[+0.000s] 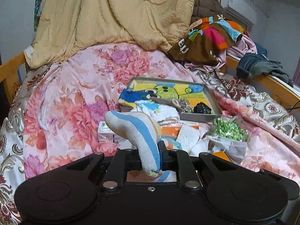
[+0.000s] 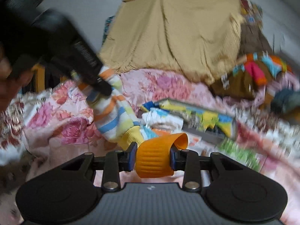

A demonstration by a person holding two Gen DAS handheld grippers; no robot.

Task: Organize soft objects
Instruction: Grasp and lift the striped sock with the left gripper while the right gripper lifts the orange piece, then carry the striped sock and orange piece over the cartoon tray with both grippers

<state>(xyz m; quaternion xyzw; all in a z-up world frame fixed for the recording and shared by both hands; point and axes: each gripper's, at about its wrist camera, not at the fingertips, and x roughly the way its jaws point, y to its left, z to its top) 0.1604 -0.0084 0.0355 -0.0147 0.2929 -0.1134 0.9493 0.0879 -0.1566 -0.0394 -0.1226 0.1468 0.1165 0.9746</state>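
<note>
A striped sock (image 1: 131,129), white with blue, orange and yellow bands, hangs above the bed between both grippers. My left gripper (image 1: 150,155) is shut on its foot end, and the toe sticks up to the left. In the right wrist view the sock (image 2: 116,116) stretches from the left gripper (image 2: 101,88) at upper left down to my right gripper (image 2: 152,157), which is shut on the orange ribbed cuff (image 2: 155,161). Behind it a grey metal tray (image 1: 211,97) holds a bright yellow and blue towel (image 1: 168,91).
Floral pink bedspread (image 1: 78,86) covers the bed. A tan quilt (image 1: 112,18) is piled at the back, with a colourful garment (image 1: 211,35) and jeans (image 1: 253,65) at right on a wooden rail (image 1: 277,86). A bag of green bits (image 1: 228,129), small boxes and folded cloths (image 1: 165,112) lie near the tray.
</note>
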